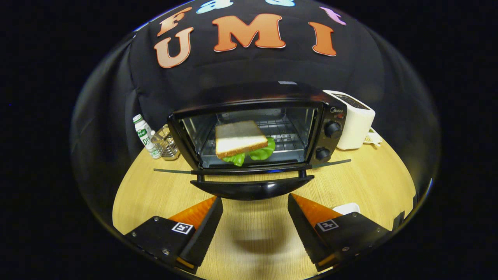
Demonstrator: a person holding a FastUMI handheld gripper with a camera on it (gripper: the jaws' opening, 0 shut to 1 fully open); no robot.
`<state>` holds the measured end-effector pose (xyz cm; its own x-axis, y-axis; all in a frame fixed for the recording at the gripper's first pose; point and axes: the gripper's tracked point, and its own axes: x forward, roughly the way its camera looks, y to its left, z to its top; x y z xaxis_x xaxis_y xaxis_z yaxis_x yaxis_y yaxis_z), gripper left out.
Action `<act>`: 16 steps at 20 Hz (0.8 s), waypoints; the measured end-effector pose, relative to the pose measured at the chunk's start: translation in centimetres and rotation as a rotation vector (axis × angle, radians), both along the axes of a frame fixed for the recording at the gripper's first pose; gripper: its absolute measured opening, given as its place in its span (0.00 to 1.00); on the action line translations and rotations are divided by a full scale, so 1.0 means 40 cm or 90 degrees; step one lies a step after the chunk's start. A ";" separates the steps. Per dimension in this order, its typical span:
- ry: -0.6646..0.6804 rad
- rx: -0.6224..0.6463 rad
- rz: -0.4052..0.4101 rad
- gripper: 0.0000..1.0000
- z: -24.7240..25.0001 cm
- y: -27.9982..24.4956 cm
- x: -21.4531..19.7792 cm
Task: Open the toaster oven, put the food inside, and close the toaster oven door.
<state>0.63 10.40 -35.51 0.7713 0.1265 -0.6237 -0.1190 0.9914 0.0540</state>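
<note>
A black toaster oven stands on the wooden table just ahead of my fingers, its door folded down flat. The door handle juts toward me, right above the gap between the fingertips. Inside, a sandwich of white bread with green lettuce lies on the wire rack, toward the left of the cavity. My gripper is open, fingers spread wide, nothing between them, tips just short of the handle.
A white toaster stands right of the oven, with a small plate behind it. Left of the oven are a green-labelled bottle and a wire holder. A white dish sits by my right finger. Bare table lies in front.
</note>
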 end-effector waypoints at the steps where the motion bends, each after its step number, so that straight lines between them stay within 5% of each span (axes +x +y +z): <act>1: -0.003 0.005 -0.005 0.99 0.003 -0.002 0.014; 16: -0.115 -0.016 -0.001 1.00 0.147 -0.034 0.140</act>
